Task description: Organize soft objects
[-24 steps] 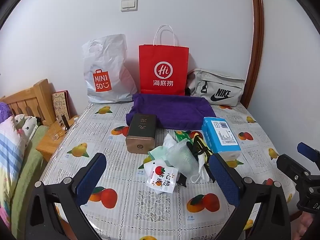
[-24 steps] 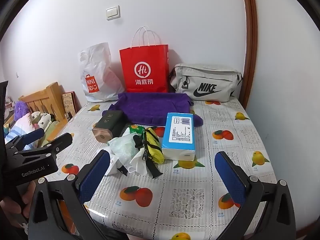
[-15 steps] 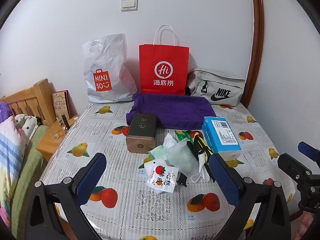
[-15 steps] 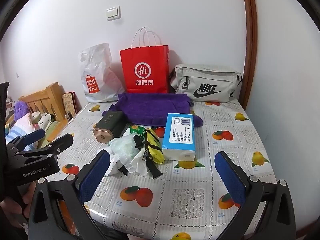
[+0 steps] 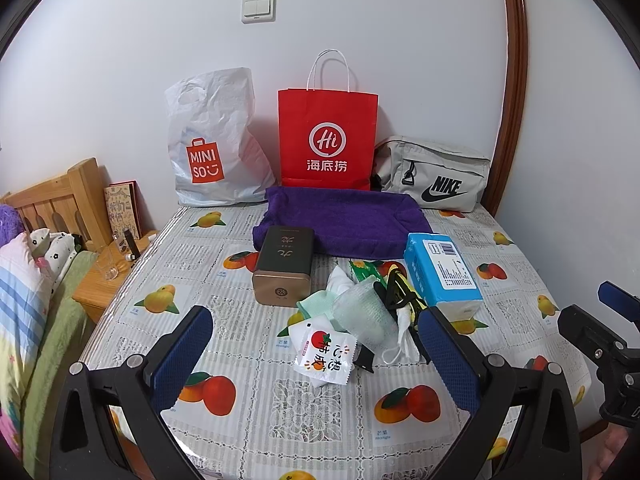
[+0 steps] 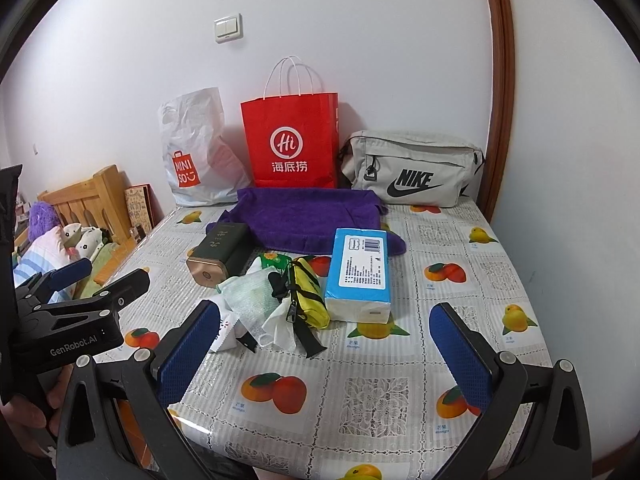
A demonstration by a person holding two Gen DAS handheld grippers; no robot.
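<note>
A folded purple towel (image 5: 344,220) (image 6: 308,216) lies at the back of the table. In front of it sits a blue tissue pack (image 5: 442,274) (image 6: 360,272), and a heap with a white wet-wipe packet (image 5: 324,354), a green cloth (image 5: 318,306), a clear bag (image 5: 364,314), a white mask (image 6: 280,324) and a yellow pouch (image 6: 306,292). My left gripper (image 5: 316,354) hangs open over the near side, the packet between its wide jaws, untouched. My right gripper (image 6: 324,344) is open too, nothing held, near the heap's front edge.
A dark tin with a gold end (image 5: 284,266) lies left of the heap. Against the wall stand a white Miniso bag (image 5: 212,140), a red paper bag (image 5: 328,136) and a grey Nike bag (image 5: 436,174). A bed and wooden nightstand (image 5: 104,284) lie left of the table.
</note>
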